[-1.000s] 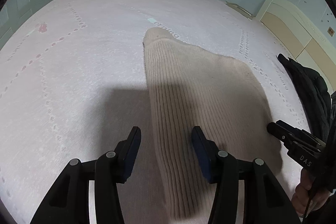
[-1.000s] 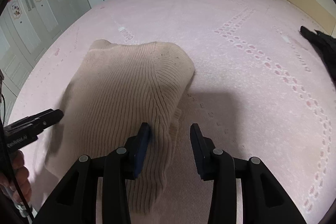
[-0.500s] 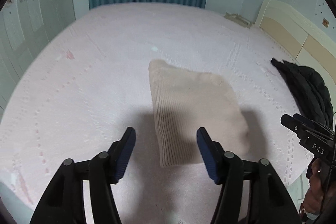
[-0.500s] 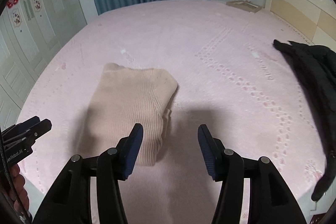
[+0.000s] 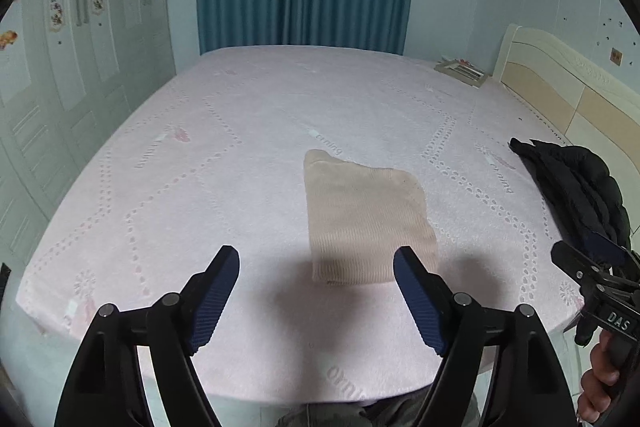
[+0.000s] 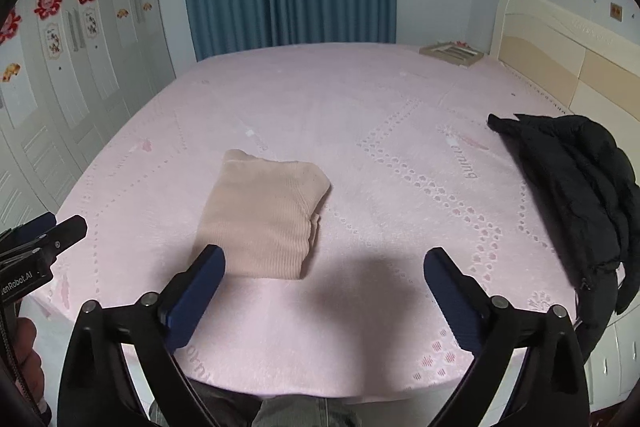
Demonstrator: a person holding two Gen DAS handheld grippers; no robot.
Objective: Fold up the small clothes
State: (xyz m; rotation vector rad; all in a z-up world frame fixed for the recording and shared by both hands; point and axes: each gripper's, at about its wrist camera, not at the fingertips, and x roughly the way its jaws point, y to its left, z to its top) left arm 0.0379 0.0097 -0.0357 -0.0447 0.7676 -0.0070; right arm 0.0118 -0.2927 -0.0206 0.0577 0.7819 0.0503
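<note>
On the pink bed (image 6: 360,99) the beige sweater (image 6: 264,215) lies folded near the front edge. Left tool (image 5: 316,287) and right tool (image 6: 324,287), jaws just opened wide, hold nothing. Folding looks finished; next, probably another garment, perhaps the black jacket (image 6: 572,179).

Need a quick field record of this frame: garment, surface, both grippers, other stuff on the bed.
garment: beige knit sweater, folded into a compact rectangle, lying flat
surface: pink mattress
left gripper: open, jaws just widened, nothing between them
right gripper: open wide, jaws just widened, nothing between them
other: black jacket at the bed's right edge, apart from the sweater
</note>
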